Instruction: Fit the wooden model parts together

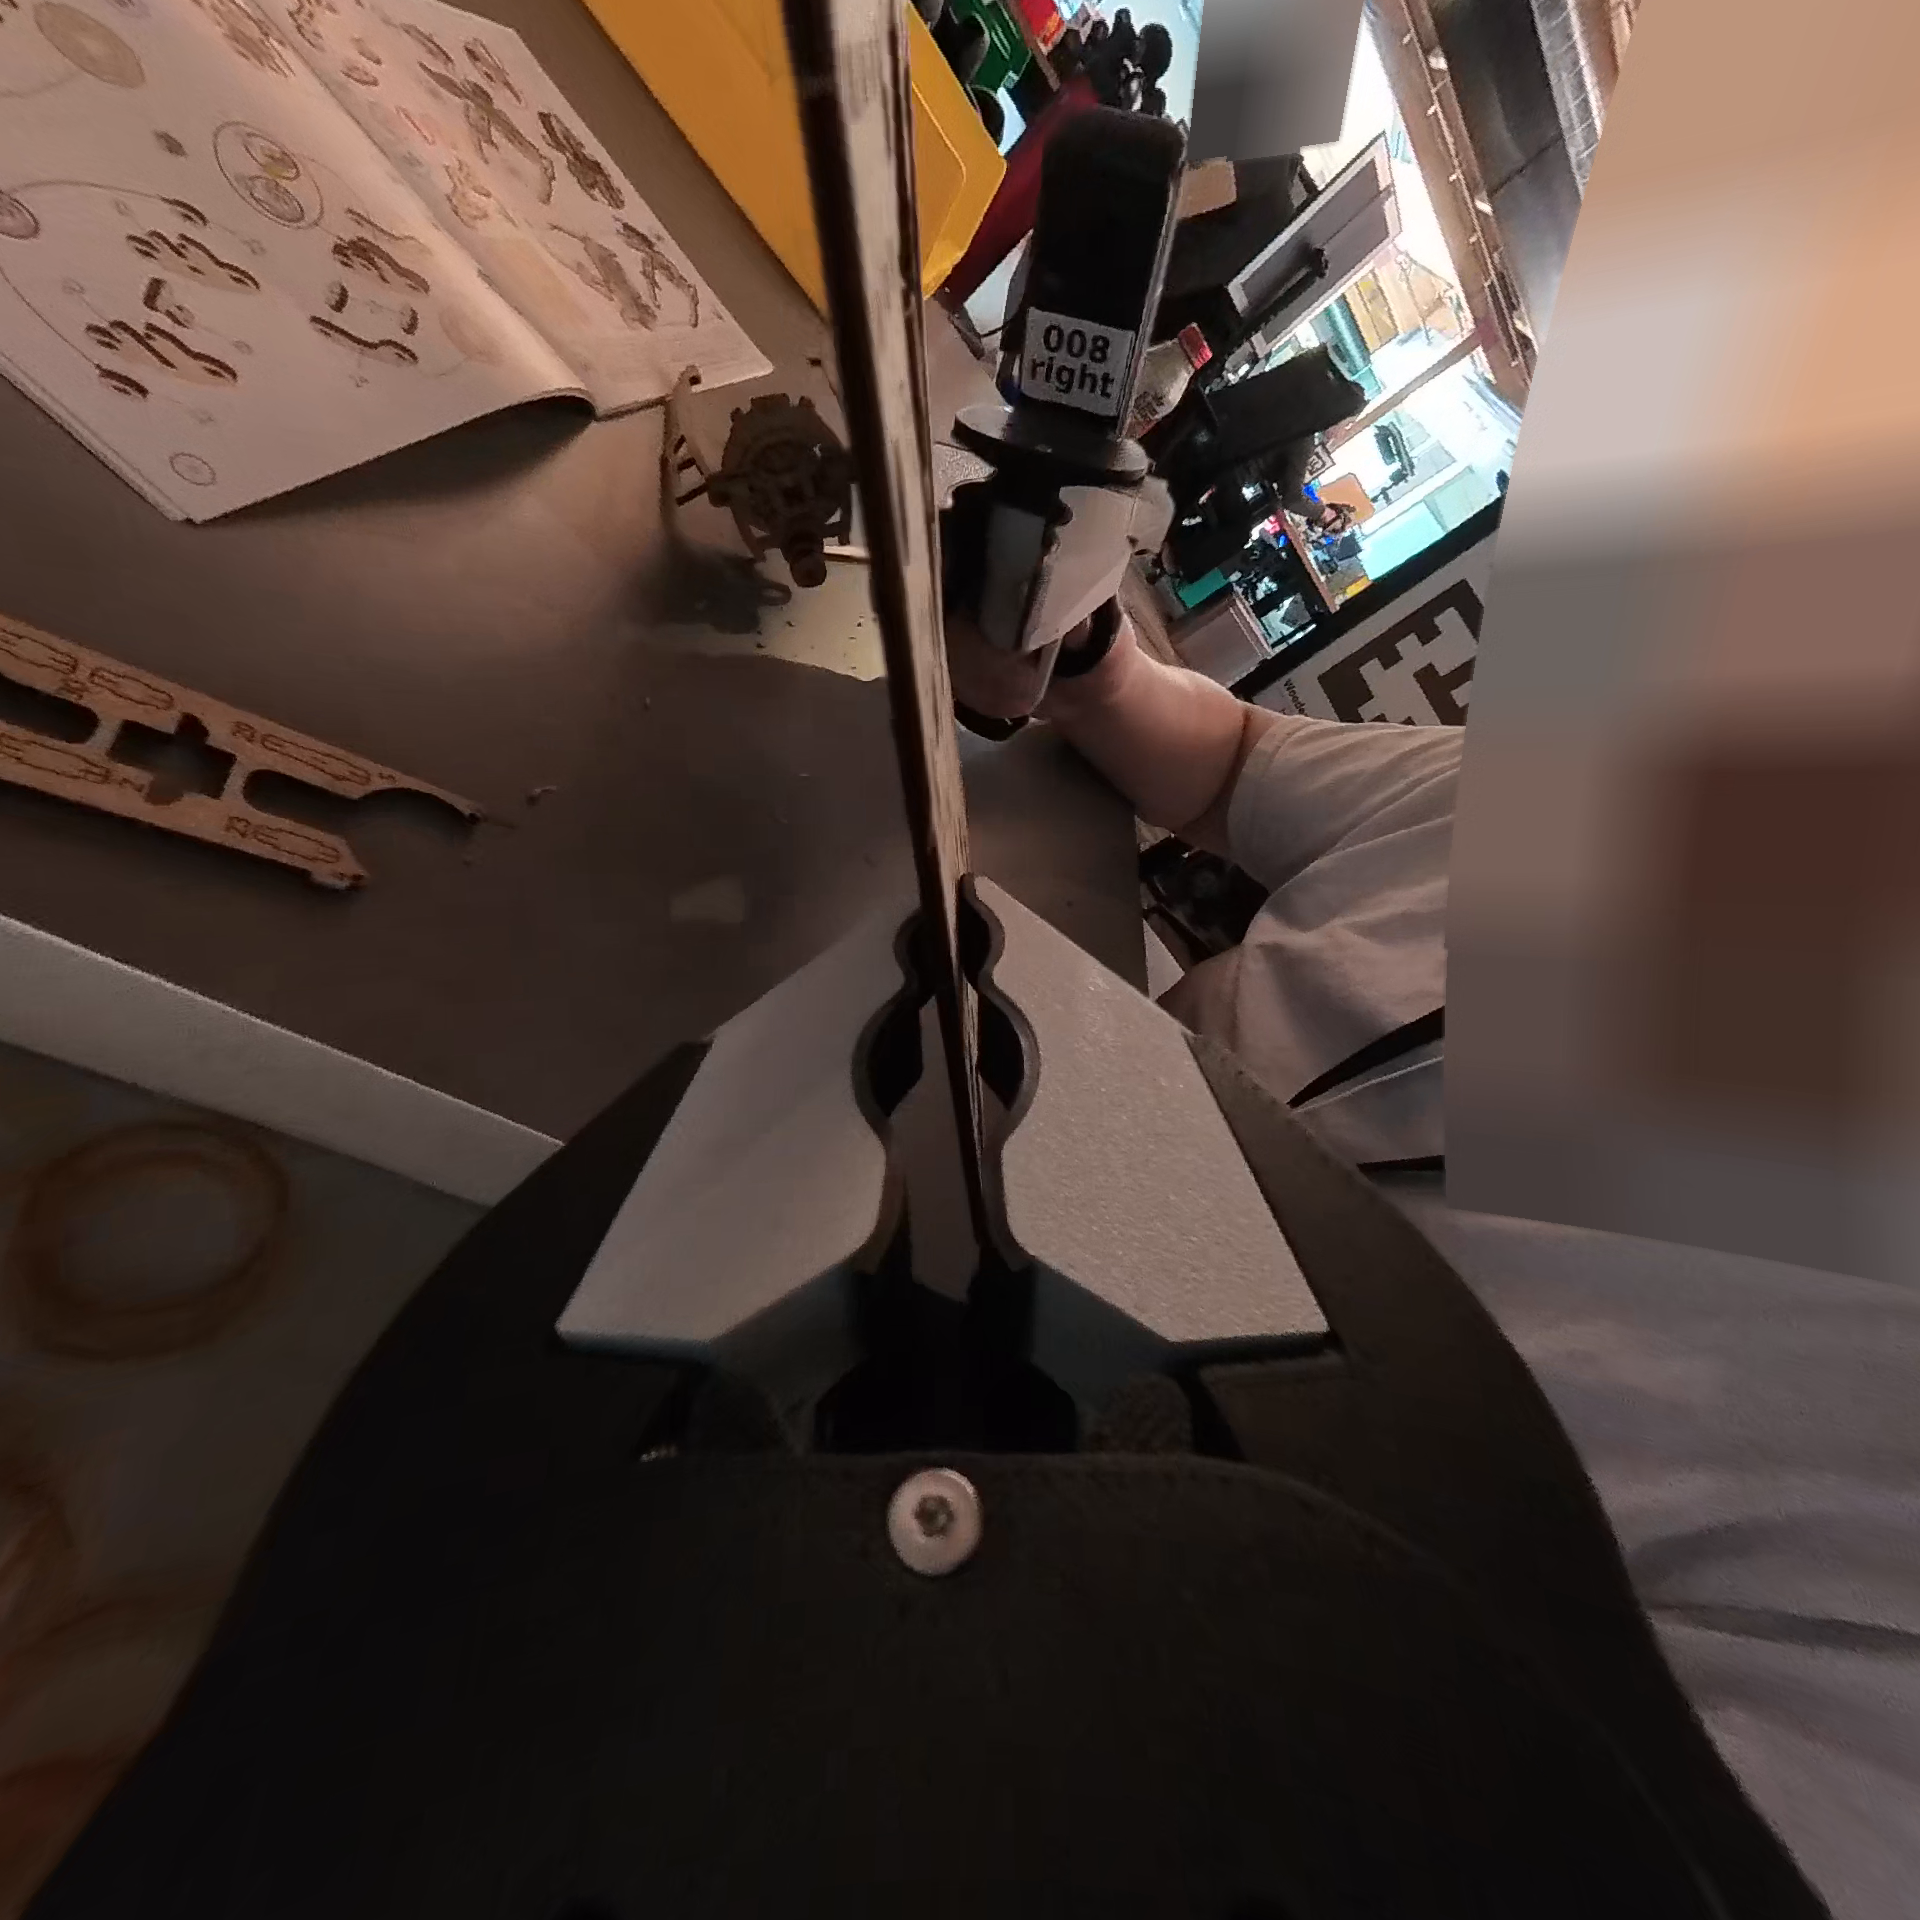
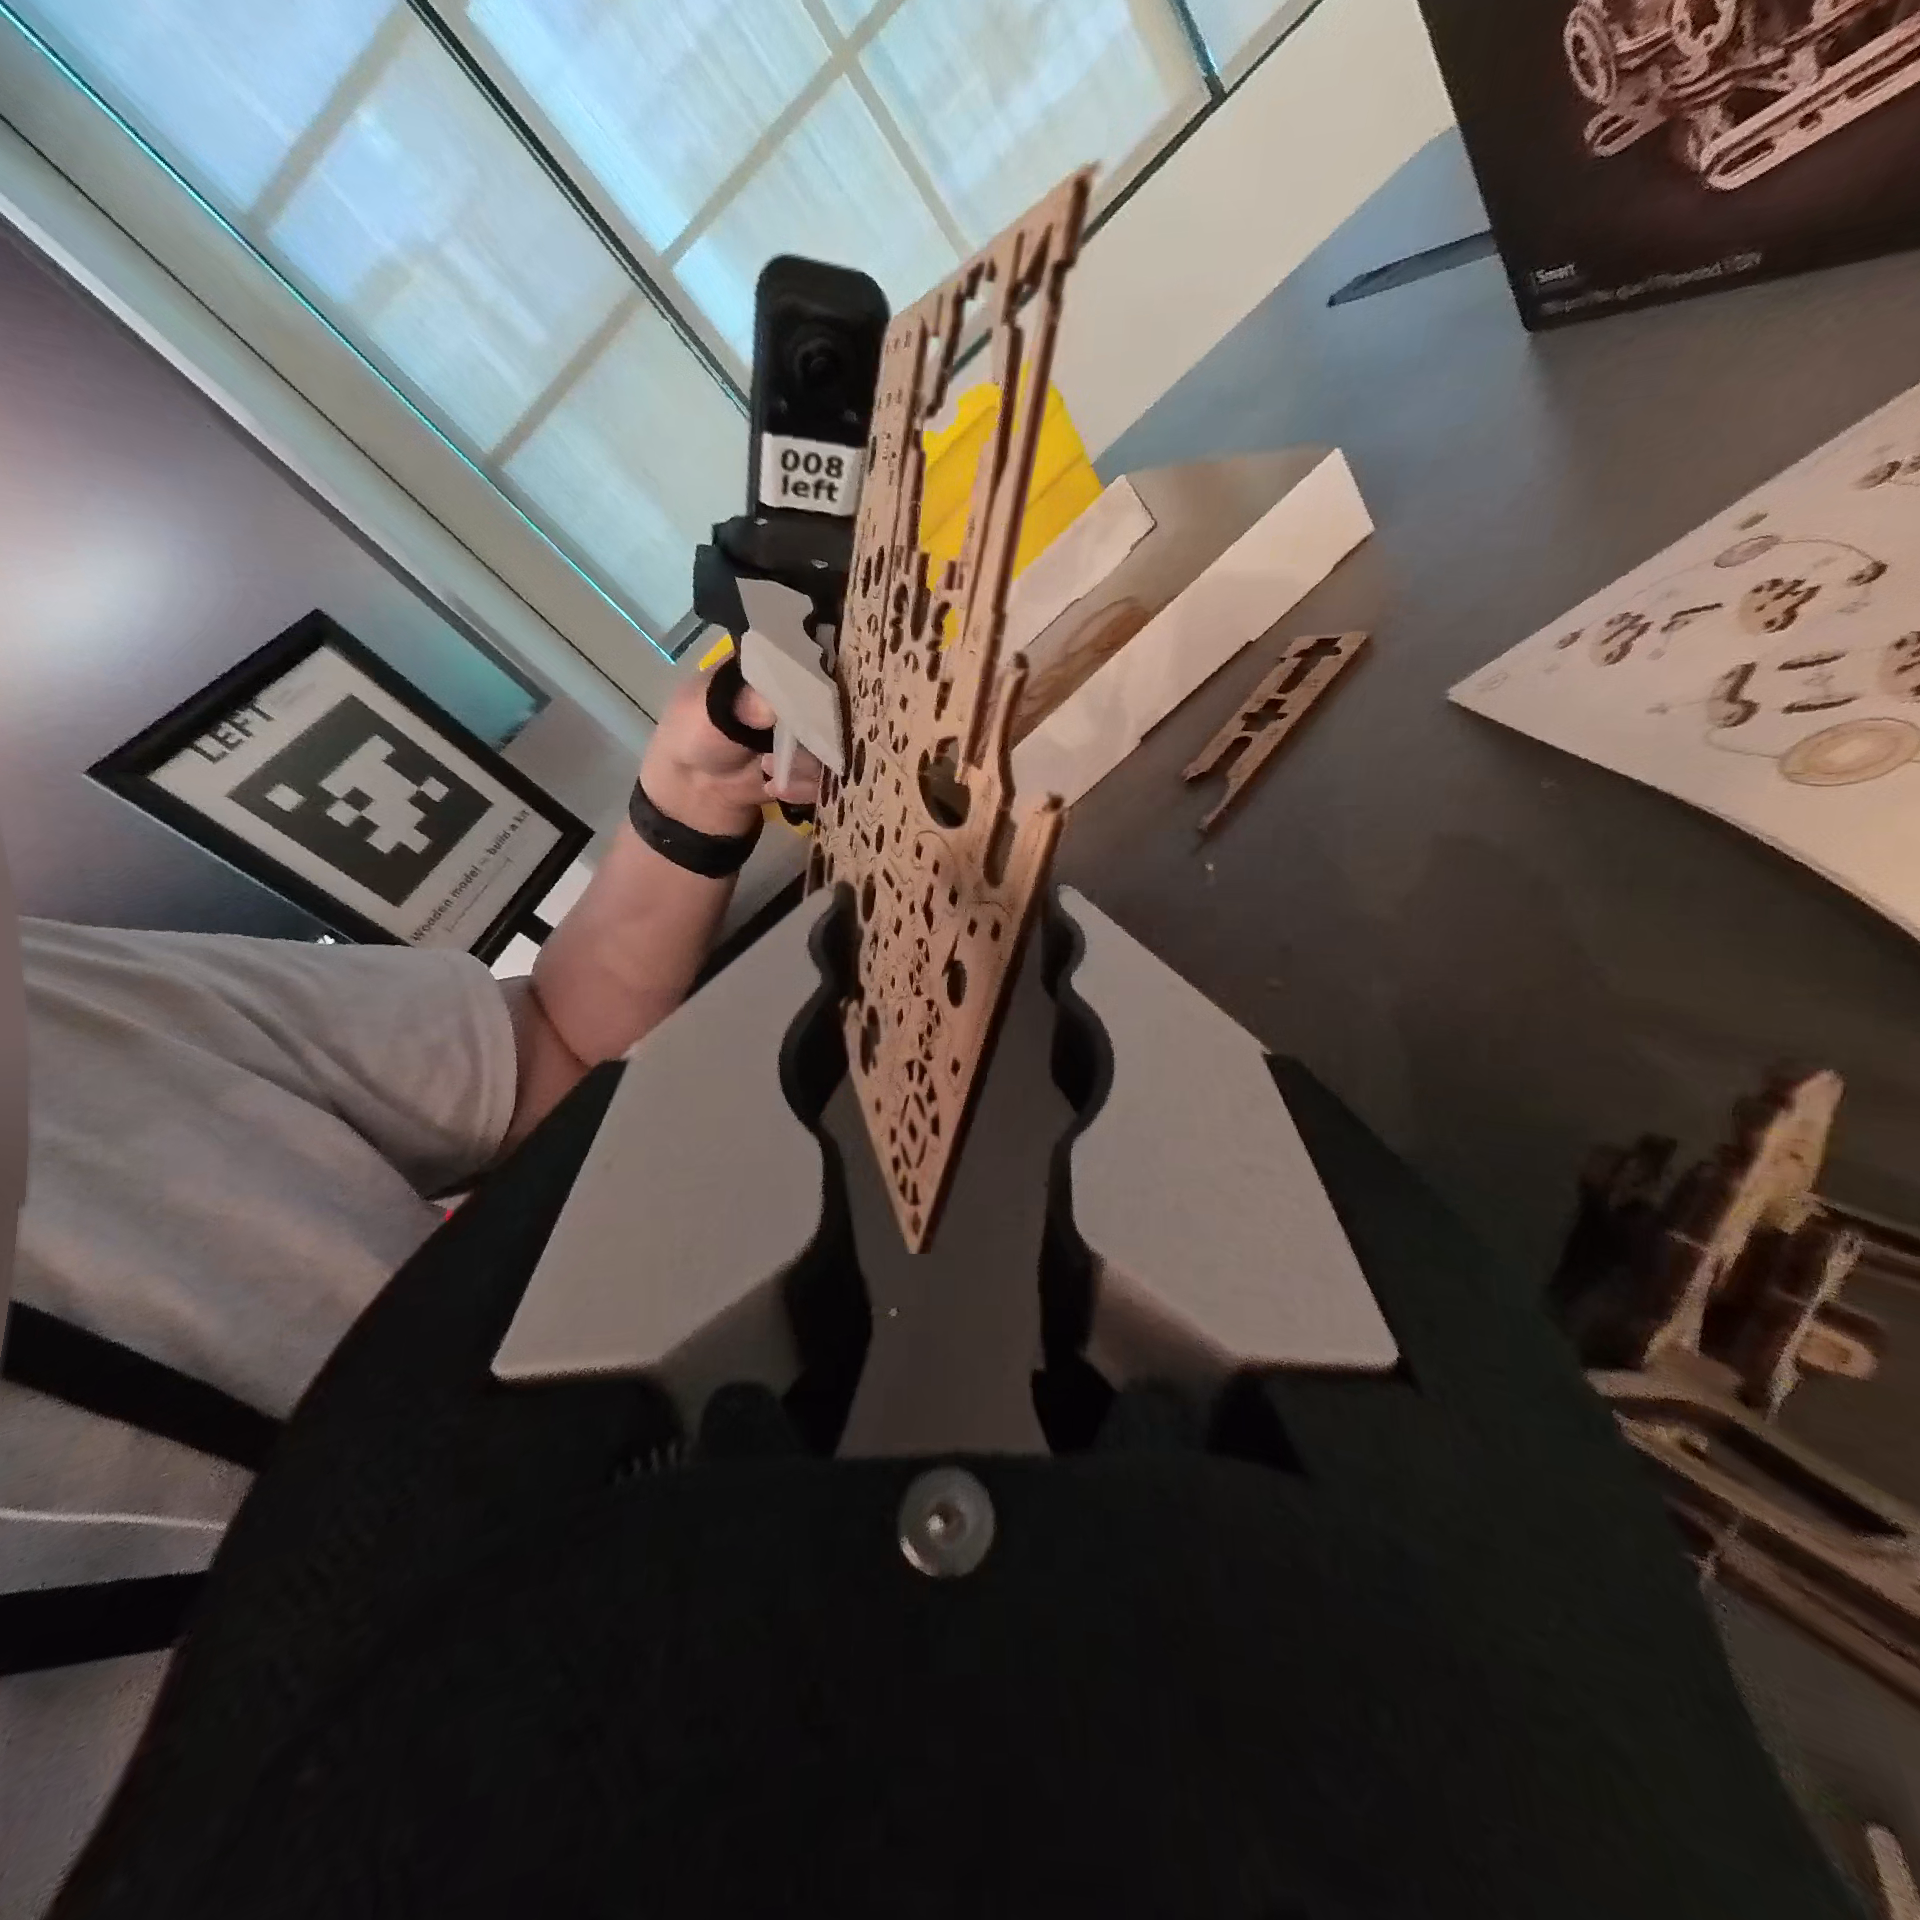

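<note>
A laser-cut wooden parts sheet (image 2: 935,727) with many cut-out holes is held upright above the dark table (image 2: 1455,831). My left gripper (image 1: 948,914) is shut on the sheet (image 1: 894,520), which shows edge-on as a dark strip in the left wrist view. In the right wrist view the left gripper (image 2: 800,717) grips the sheet's far side. My right gripper (image 2: 940,914) is open, and the sheet's lower corner sits between its fingers without being clamped. The right gripper (image 1: 1013,623) also shows just beyond the sheet in the left wrist view.
A partly built wooden model (image 1: 769,478) (image 2: 1714,1247) stands on the table. A leftover wooden strip (image 1: 187,758) (image 2: 1268,717), an open instruction booklet (image 1: 312,229) (image 2: 1766,675), a yellow bin (image 1: 769,135), a white tray (image 2: 1195,613), the kit box (image 2: 1714,145) and rubber bands (image 1: 156,1236) lie around. Some 10 cm of space lies between my two pairs of fingers.
</note>
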`<state>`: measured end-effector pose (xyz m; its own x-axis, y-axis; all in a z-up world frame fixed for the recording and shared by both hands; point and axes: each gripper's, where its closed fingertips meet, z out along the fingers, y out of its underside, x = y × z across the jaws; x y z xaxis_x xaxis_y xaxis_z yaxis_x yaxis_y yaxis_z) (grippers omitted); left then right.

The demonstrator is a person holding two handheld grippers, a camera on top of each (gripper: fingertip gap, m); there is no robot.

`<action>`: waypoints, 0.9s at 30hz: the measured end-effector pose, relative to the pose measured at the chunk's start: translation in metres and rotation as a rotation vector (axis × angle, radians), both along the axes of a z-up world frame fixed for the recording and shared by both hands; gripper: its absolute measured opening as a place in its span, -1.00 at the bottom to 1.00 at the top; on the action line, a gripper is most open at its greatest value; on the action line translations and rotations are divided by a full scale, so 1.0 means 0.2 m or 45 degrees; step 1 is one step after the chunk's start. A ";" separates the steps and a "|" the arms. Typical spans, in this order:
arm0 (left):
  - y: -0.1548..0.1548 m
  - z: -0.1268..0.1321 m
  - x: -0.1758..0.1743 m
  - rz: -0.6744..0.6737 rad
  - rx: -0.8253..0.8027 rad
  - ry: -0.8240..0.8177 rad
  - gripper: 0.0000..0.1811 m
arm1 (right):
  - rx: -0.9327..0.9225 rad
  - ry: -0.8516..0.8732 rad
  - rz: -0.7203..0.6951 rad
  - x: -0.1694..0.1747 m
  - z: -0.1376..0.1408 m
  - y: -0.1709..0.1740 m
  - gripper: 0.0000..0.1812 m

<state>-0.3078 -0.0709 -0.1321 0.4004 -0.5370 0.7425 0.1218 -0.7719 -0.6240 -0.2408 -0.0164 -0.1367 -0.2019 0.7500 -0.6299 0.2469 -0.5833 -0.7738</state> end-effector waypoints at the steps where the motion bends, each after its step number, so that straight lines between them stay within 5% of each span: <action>1: 0.00 0.00 0.00 -0.004 -0.005 -0.005 -0.99 | 0.002 -0.004 -0.001 0.00 0.00 0.00 -0.63; 13: -0.02 -0.01 0.07 -0.070 0.001 -0.016 -0.99 | 0.007 -0.028 0.068 -0.01 -0.02 -0.07 -0.81; 27: -0.05 0.03 0.02 -0.069 0.022 0.014 -0.99 | 0.027 -0.058 0.086 -0.02 -0.05 -0.14 -0.76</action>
<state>-0.3038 -0.0809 -0.1261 0.3787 -0.5710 0.7284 0.0733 -0.7660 -0.6386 -0.2452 -0.0439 -0.1466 -0.2235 0.7489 -0.6238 0.3205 -0.5480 -0.7727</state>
